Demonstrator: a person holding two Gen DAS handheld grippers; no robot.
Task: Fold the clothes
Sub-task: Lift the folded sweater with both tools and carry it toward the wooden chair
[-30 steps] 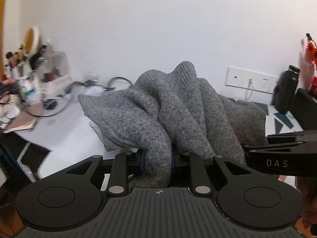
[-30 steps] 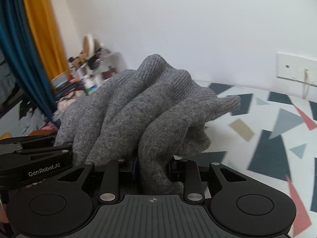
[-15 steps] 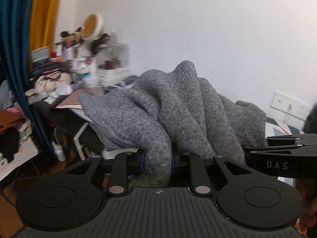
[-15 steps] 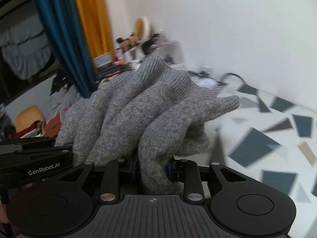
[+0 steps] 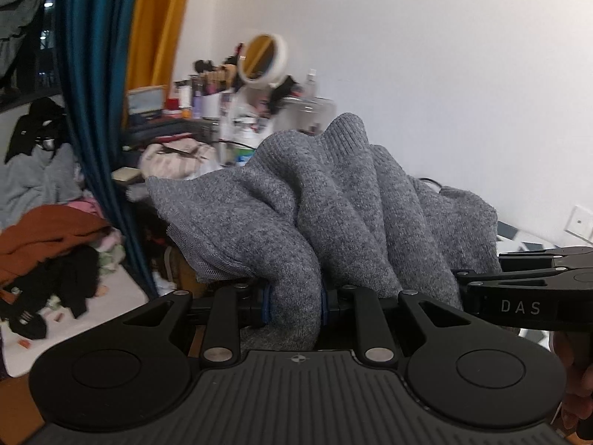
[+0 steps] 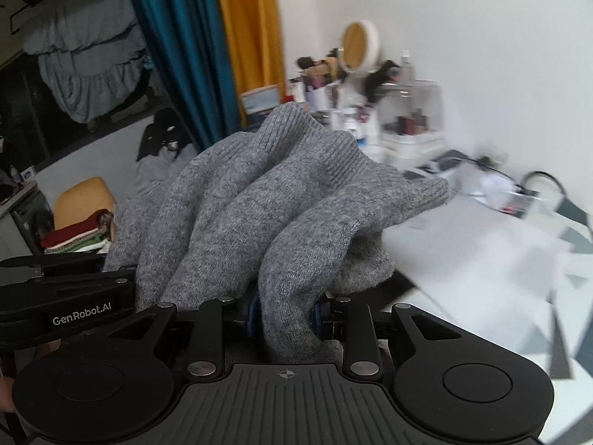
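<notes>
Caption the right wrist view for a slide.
Right gripper clamps a bunched grey sweater, left gripper alongside, cluttered vanity table beyond.

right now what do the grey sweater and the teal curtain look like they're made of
Grey sweater: a soft knit, probably wool or a wool blend; it looks fuzzy and heathered, with ribbed edges, and bunches thickly where the left gripper and right gripper clamp it. Teal curtain: a smooth woven fabric with a slight satin sheen, seen in bright streaks along its long folds; the fibre can't be told.
</notes>
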